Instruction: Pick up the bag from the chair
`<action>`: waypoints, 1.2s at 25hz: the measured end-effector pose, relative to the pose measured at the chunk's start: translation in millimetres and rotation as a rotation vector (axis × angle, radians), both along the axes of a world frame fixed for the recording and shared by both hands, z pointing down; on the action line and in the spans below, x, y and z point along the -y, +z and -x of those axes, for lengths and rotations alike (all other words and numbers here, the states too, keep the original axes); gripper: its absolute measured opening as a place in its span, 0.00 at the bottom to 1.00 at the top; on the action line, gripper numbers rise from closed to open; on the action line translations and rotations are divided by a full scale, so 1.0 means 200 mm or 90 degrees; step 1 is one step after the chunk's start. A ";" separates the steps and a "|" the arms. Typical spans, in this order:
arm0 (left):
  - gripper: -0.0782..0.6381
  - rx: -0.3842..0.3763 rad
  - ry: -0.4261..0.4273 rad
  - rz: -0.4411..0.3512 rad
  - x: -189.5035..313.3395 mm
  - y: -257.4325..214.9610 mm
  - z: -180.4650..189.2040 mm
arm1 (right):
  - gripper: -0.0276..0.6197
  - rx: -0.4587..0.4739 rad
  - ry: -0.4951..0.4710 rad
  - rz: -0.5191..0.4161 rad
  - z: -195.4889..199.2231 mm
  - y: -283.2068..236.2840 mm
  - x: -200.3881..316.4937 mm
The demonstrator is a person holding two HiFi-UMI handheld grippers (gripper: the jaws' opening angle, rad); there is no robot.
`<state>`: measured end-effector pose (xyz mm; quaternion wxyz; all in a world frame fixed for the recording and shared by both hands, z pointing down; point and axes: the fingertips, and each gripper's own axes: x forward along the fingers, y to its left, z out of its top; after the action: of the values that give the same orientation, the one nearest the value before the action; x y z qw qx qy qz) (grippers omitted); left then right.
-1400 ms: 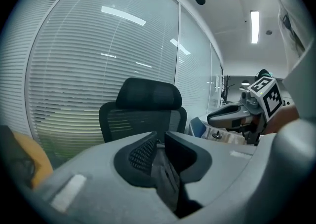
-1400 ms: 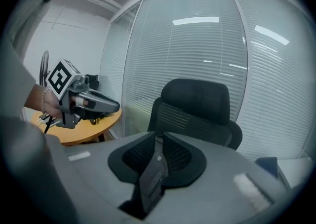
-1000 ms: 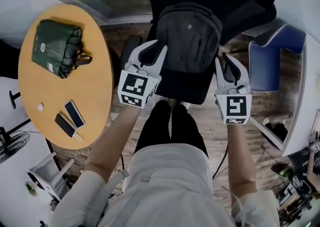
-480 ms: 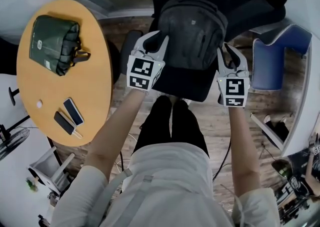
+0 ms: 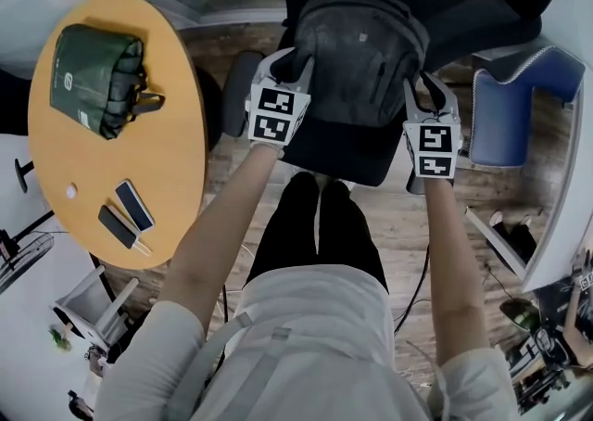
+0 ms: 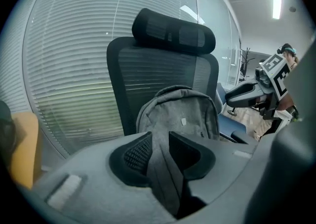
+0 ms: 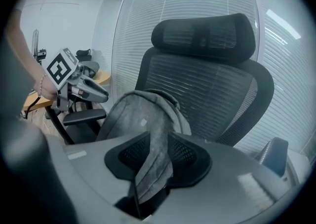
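Observation:
A grey backpack (image 5: 361, 48) stands upright on the seat of a black office chair (image 5: 343, 155), leaning on its mesh back (image 6: 148, 70). My left gripper (image 5: 292, 65) is at the bag's left side and my right gripper (image 5: 426, 85) at its right side. In the left gripper view a grey strap (image 6: 165, 168) of the bag runs between the pads, with the jaws closed on it. The right gripper view shows the same: a grey strap (image 7: 153, 168) hangs pinched between the pads, with the bag (image 7: 143, 114) just beyond.
A round wooden table (image 5: 167, 159) stands to the left with a green bag (image 5: 97, 76) and two phones (image 5: 130, 215) on it. A blue chair (image 5: 510, 122) is at the right. The chair's armrest (image 7: 81, 117) is beside the bag. A blinds-covered glass wall stands behind the chair.
Both grippers have moved forward and come in against the sides of the backpack. The bag stays on the seat.

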<state>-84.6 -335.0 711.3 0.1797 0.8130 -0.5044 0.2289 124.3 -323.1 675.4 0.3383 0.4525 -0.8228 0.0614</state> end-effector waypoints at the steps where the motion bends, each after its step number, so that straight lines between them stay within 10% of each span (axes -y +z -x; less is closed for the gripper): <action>1: 0.27 0.002 -0.005 0.005 0.01 0.03 0.01 | 0.22 -0.003 0.003 0.001 -0.01 0.02 0.01; 21: 0.41 0.000 -0.035 0.099 0.19 0.40 0.08 | 0.36 -0.004 0.064 0.065 -0.17 0.44 0.21; 30: 0.24 -0.019 -0.023 0.108 0.18 0.38 0.04 | 0.17 -0.023 0.068 0.060 -0.17 0.44 0.23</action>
<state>-92.8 -371.4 787.5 0.2593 0.7891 -0.4948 0.2556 158.2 -368.7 762.4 0.3703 0.4806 -0.7873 0.1096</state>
